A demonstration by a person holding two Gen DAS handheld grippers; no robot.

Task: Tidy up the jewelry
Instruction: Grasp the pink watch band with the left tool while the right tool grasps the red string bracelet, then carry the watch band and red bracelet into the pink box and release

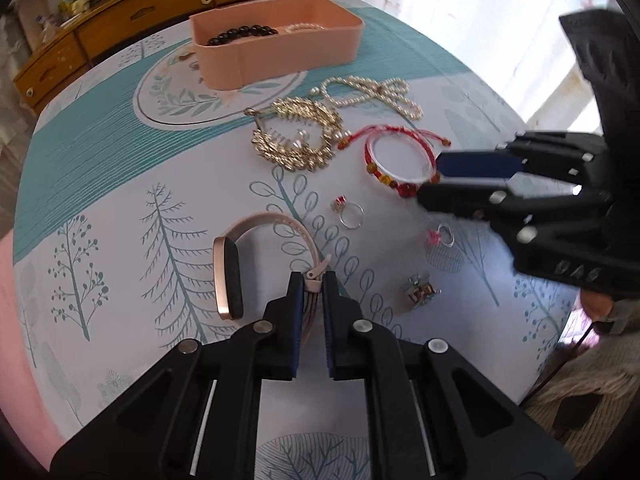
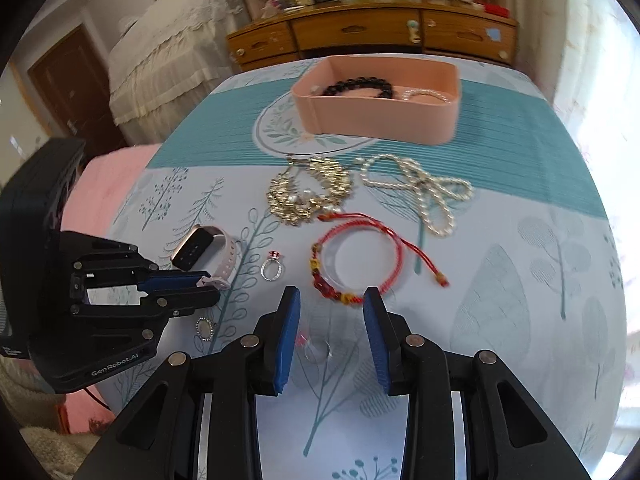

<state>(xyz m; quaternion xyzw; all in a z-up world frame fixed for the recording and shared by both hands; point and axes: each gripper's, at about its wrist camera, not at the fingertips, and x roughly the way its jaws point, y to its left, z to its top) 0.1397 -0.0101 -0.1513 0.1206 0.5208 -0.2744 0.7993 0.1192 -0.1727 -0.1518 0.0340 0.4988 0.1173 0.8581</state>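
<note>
My left gripper (image 1: 312, 286) is shut on the strap of a pink smartwatch (image 1: 240, 272), which rests on the tablecloth; it also shows in the right wrist view (image 2: 200, 250). My right gripper (image 2: 332, 304) is open just short of a red beaded bracelet (image 2: 356, 264), also visible in the left wrist view (image 1: 400, 156). A pink box (image 2: 380, 116) at the far side holds a black bead bracelet (image 2: 360, 84) and a pearl piece (image 2: 424, 95). A gold necklace (image 2: 308, 190), a pearl necklace (image 2: 420, 188) and a silver ring with a red stone (image 2: 272, 269) lie loose.
A second small ring (image 2: 316, 350) lies between my right fingers. An oval brooch (image 2: 204, 328) and a small charm (image 1: 420, 290) lie near the table's front. A wooden dresser (image 2: 372, 36) stands behind the table. The table edge drops off at the left, by a pink cloth (image 2: 104, 184).
</note>
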